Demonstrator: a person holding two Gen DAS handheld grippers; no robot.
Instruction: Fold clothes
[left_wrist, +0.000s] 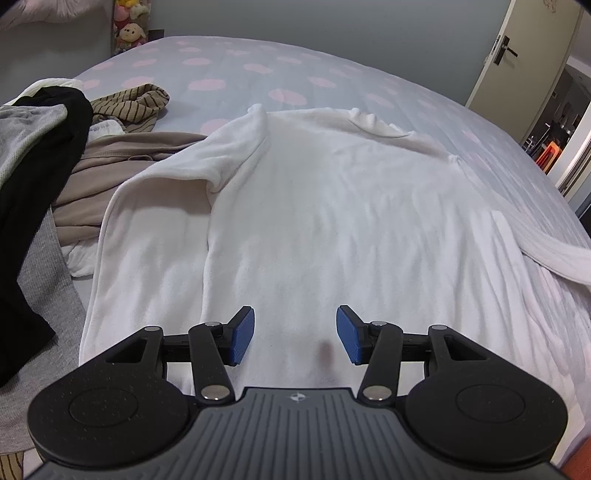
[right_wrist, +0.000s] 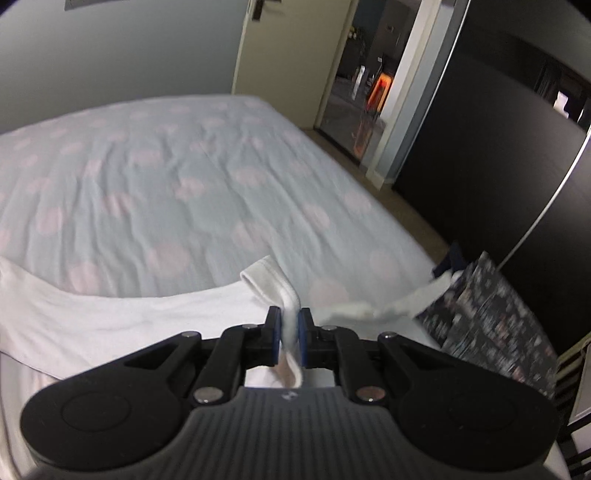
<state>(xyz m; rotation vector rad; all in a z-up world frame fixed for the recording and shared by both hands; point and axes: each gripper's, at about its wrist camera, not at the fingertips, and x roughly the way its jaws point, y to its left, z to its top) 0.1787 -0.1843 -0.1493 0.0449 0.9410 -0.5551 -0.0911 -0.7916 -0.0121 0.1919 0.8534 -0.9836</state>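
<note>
Far left on the bed (left_wrist: 332, 74): pile of other clothes. Black garment (left_wrist: 40, 155) lies over a grey knit piece (left_wrist: 33, 266), striped brown top (left_wrist: 129, 103) behind them, taupe garment (left_wrist: 122, 162) partly tucked under the white one's left sleeve. Plush toys (left_wrist: 129, 22) stand in the far left corner by the wall.

Middle: white long-sleeve top (left_wrist: 314, 206) spread flat on the polka-dot sheet, collar at the far end, hem toward me. Its left sleeve (left_wrist: 147, 229) is folded in along the body's side.

My left claw (left_wrist: 295, 334) hovers over the hem area of the top, released, blue pads (left_wrist: 242, 334) apart, nothing between them, only white fabric below.

Right of that: the right sleeve (left_wrist: 546, 258) lifts off the bed and runs out of the left wrist view at the right edge.

My right claw (right_wrist: 289, 334) is clenched on the sleeve cuff (right_wrist: 269, 282); white fabric is pinched between the pads, and the cuff end loops up beyond the tips. Right wrist view is blurred. The sleeve trails left from the claw across the sheet (right_wrist: 166, 166).

Far right: patterned dark bag (right_wrist: 491, 321) beside the bed, dark wardrobe (right_wrist: 498, 129) behind it, open door (left_wrist: 532, 55) past the bed's far corner.
</note>
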